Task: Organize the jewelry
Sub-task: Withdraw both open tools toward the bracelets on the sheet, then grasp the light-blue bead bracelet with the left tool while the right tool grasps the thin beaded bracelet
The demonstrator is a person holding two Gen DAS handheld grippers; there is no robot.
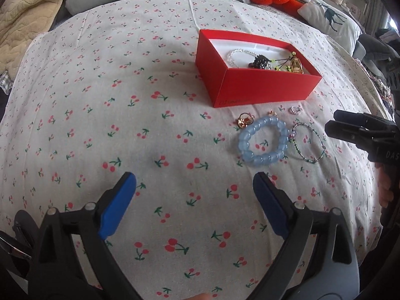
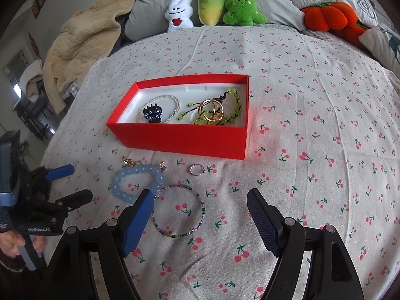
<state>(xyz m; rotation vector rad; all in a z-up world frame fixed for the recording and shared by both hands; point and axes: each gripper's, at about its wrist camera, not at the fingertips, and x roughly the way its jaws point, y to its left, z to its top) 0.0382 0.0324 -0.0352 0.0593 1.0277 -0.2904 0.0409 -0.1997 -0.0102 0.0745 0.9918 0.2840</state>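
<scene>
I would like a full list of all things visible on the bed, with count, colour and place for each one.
red cardboard box: 1, red with white lining, centre of bed, open
jewellery inside box: several, gold rings, green beaded cord, clear bead bracelet, dark hair claw
pale blue chunky bead bracelet: 1, on sheet in front of box
thin multicolour bead bracelet: 1, beside the blue one
small silver ring: 1, near box front
small gold pieces: two or so, by blue bracelet
plush toys: 5, white, yellow-green, green, orange, far edge
cherry-print sheet: 1, white
left hand-held gripper: open, empty
right hand-held gripper: open, empty
</scene>
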